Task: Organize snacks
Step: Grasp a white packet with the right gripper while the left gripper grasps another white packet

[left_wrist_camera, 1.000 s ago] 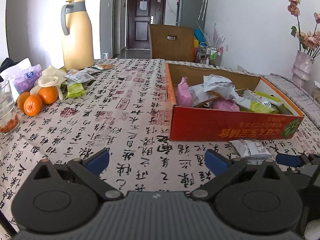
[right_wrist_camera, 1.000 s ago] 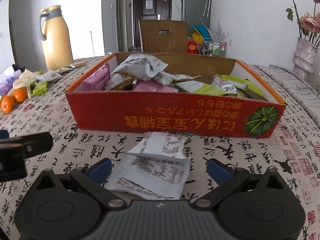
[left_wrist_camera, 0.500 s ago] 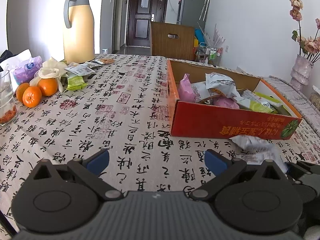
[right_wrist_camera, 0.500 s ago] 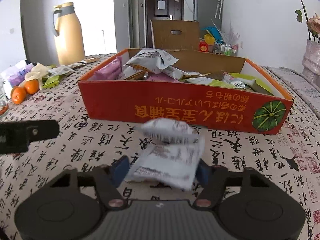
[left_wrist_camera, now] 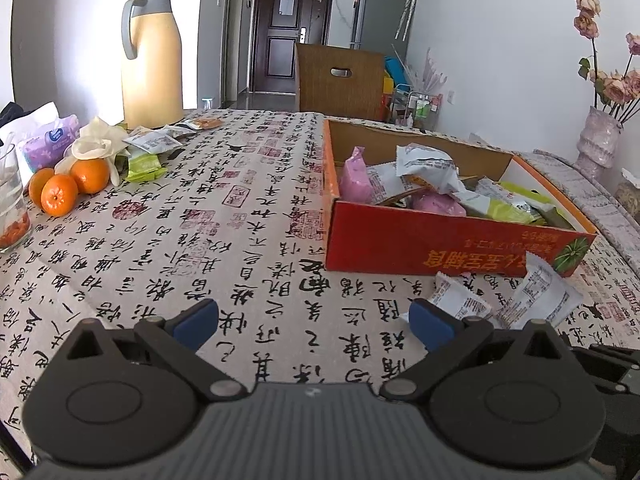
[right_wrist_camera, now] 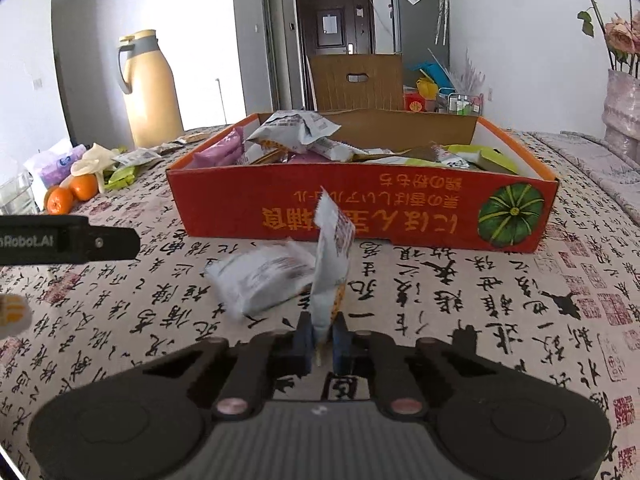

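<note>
My right gripper point(right_wrist_camera: 321, 340) is shut on a white snack packet point(right_wrist_camera: 331, 264), which stands upright on edge between the blue pads. A second white packet point(right_wrist_camera: 262, 274) lies on the cloth just left of it. Both sit in front of the red cardboard box point(right_wrist_camera: 360, 216), which holds several snack packets. In the left wrist view the same two packets point(left_wrist_camera: 538, 300) point(left_wrist_camera: 460, 300) show at the right, before the box point(left_wrist_camera: 440, 244). My left gripper point(left_wrist_camera: 314, 320) stands open over bare tablecloth, nothing between its fingers. More packets point(left_wrist_camera: 152, 144) lie far left by the thermos.
A tall yellow thermos point(left_wrist_camera: 150, 52), oranges point(left_wrist_camera: 64, 192), a tissue pack point(left_wrist_camera: 46, 148) and a glass point(left_wrist_camera: 10, 208) crowd the table's left side. A vase with flowers point(left_wrist_camera: 600, 140) stands at the right edge. A wooden chair point(left_wrist_camera: 340, 76) is behind the table.
My right gripper's jaws went from wide open to shut on the white packet, lifting it upright. A second packet slid out to the left. The left gripper stayed still.
</note>
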Demonstrator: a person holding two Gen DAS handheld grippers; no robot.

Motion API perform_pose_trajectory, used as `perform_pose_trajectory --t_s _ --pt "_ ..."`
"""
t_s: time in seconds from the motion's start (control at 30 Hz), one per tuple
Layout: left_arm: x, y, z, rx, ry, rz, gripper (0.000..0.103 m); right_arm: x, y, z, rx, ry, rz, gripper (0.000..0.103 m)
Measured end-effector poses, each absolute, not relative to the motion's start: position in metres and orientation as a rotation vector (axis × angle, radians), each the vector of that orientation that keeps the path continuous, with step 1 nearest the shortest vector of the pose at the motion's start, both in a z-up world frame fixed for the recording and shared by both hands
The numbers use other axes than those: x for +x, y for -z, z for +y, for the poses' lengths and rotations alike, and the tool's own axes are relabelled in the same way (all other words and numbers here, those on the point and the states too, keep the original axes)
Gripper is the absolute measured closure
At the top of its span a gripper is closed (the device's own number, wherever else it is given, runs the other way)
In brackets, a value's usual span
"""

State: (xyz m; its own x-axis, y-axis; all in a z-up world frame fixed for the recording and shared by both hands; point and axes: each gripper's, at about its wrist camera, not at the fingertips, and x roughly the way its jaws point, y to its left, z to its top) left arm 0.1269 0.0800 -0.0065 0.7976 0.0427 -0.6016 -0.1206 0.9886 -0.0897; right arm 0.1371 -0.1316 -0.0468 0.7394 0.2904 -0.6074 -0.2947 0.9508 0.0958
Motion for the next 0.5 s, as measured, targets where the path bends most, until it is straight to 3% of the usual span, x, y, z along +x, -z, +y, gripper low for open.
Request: perform_pose_trajectory --t_s 0.5 --pt "0.145 0.006 0.037 -0.048 -0.006 0.661 0.0 0.134 0.041 -0.172 0.044 -0.267 0.602 0.094"
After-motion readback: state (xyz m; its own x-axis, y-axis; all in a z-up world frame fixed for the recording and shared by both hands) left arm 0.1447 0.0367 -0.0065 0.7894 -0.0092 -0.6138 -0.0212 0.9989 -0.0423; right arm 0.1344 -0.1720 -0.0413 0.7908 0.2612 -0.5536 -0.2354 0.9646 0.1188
